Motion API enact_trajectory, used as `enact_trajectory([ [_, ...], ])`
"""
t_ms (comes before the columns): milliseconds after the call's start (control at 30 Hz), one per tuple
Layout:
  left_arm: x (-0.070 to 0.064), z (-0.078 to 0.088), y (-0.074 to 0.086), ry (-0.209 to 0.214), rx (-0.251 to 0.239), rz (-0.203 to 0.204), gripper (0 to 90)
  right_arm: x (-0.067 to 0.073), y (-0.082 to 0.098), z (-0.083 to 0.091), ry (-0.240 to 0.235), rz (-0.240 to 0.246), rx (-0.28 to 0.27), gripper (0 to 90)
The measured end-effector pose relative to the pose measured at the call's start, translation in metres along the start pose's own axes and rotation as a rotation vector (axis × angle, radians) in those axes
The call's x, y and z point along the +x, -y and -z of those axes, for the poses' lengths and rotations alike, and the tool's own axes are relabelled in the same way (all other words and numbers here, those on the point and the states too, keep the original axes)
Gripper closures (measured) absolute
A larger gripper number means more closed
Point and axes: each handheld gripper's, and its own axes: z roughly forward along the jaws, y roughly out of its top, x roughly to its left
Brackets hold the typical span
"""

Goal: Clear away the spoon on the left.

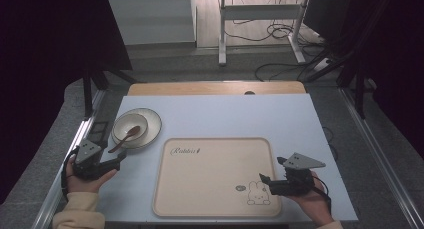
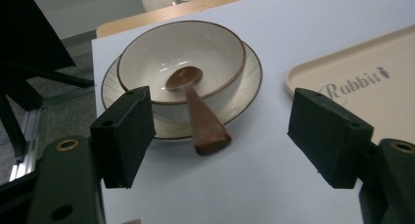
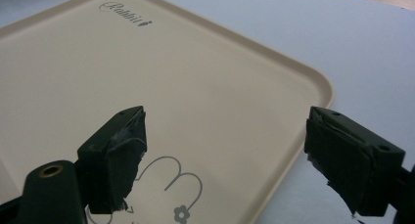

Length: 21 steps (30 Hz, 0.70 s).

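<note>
Cream-coloured and rimmed, a tray printed with the word "Rabbit" and a small rabbit drawing lies flat on the pale blue table top, close to the near edge and near its middle. Toward the table's left edge, just beyond the tray's far left corner, a white bowl with a dark rim stands on a matching plate. A brown wooden spoon rests with its head inside the bowl, its handle sloping out over the bowl's rim and past the plate's edge toward the near left corner.

A person's left hand holds the left gripper above the table's left edge, jaws spread wide and gripping nothing, aimed at the spoon handle, which lies just ahead of them in the left gripper view. The right gripper, held in the right hand, sits over the tray's near right corner beside the rabbit drawing; its jaws are likewise parted and empty in the right gripper view. A strip of bare wood shows along the table's far edge.
</note>
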Motion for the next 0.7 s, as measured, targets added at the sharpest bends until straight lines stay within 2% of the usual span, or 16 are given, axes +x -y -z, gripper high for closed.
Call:
enact_trajectory([
  [300, 0.002, -0.011, 0.001, -0.018, 0.023, -0.066, 30.8, 0.001, 0.0, -0.001, 0.002, 0.003, 0.003, 16.0],
  [567, -0.002, -0.013, 0.002, -0.048, 0.031, -0.109, 42.2, 0.001, 0.0, -0.002, 0.006, 0.006, 0.011, 16.3],
  [633, -0.003, -0.014, 0.003, -0.054, 0.039, -0.12, 48.9, 0.001, 0.0, -0.002, 0.006, 0.003, 0.01, 16.4],
  [700, -0.004, -0.015, 0.003, -0.07, 0.045, -0.131, 50.8, 0.001, 0.0, -0.002, 0.007, 0.002, 0.011, 16.4],
])
